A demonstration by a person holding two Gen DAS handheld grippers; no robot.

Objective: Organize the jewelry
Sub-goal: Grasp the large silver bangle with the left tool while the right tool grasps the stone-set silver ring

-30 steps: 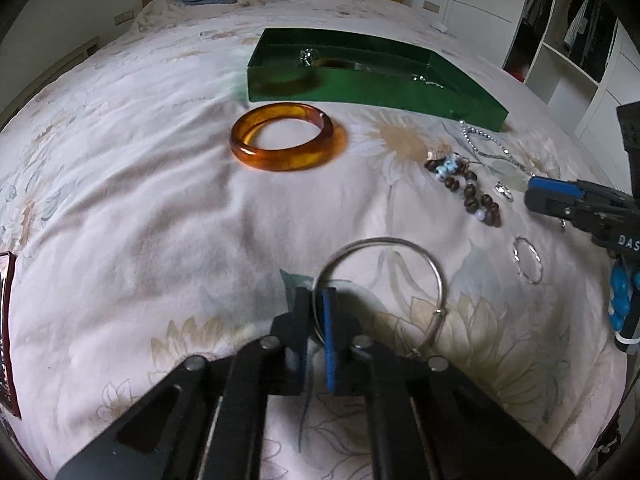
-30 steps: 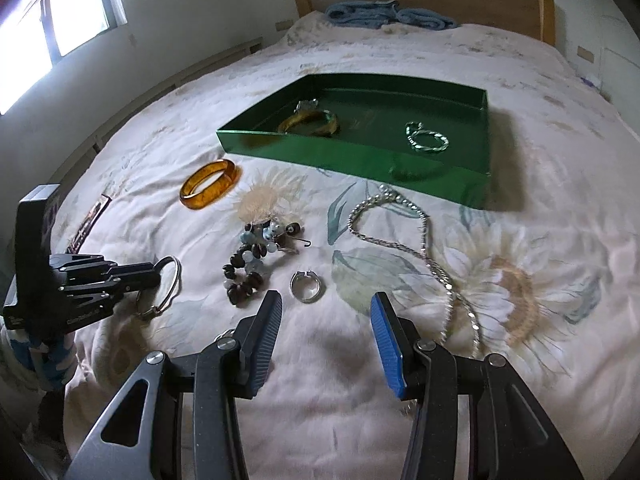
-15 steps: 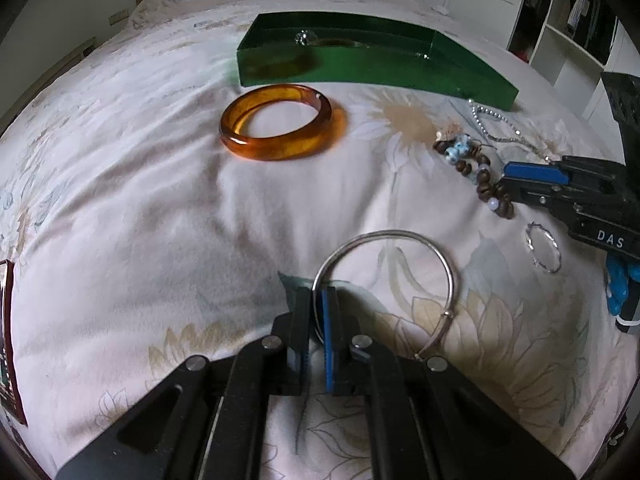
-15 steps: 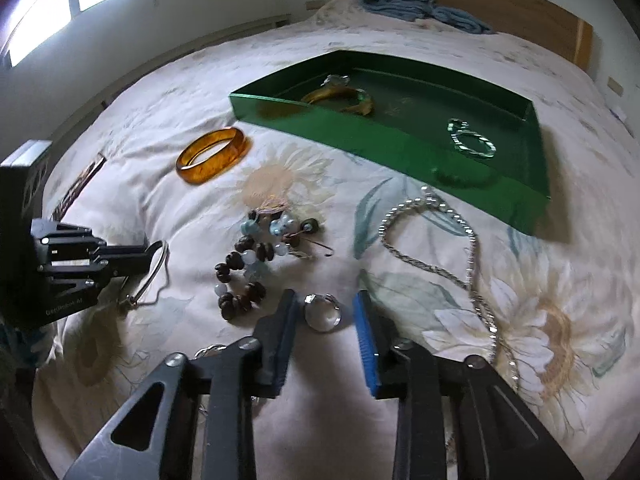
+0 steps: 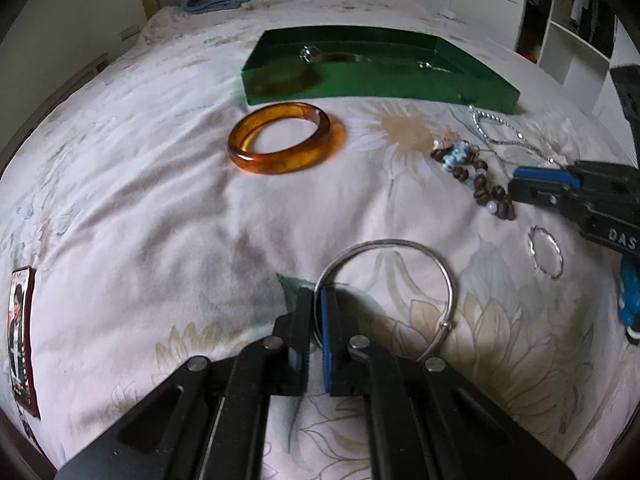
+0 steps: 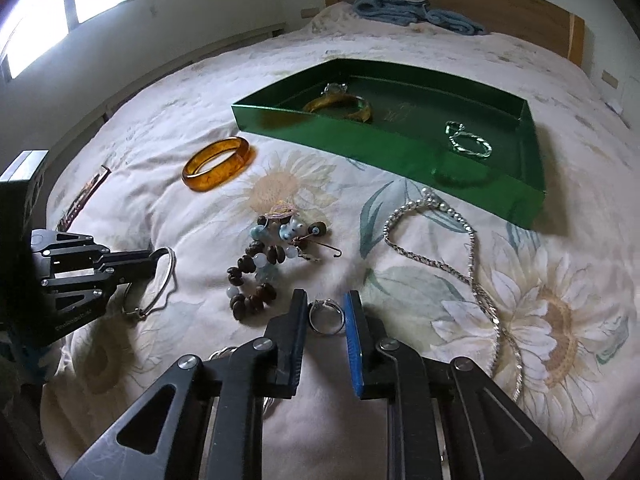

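My left gripper (image 5: 318,300) is shut on a thin silver bangle (image 5: 432,256), held just above the bedspread; it also shows in the right wrist view (image 6: 170,268). My right gripper (image 6: 326,304) is open with a small silver ring (image 6: 326,316) between its fingers, on the bed. A green tray (image 6: 360,140) lies farther back and holds an amber bangle (image 6: 340,104) and a twisted silver bracelet (image 6: 468,144). An amber bangle (image 5: 280,138), a brown bead bracelet (image 6: 260,272) and a silver chain necklace (image 6: 440,264) lie on the bed.
A thin twisted silver hoop (image 5: 545,252) lies on the bed near the right gripper. A photo card (image 5: 20,340) lies at the left edge. A blue cloth (image 6: 412,12) sits by the wooden headboard. A wardrobe (image 5: 568,20) stands to the right.
My right gripper has moved forward and down and narrowed around the small silver ring. My left gripper keeps hold of the silver bangle and has drifted a little toward the tray.
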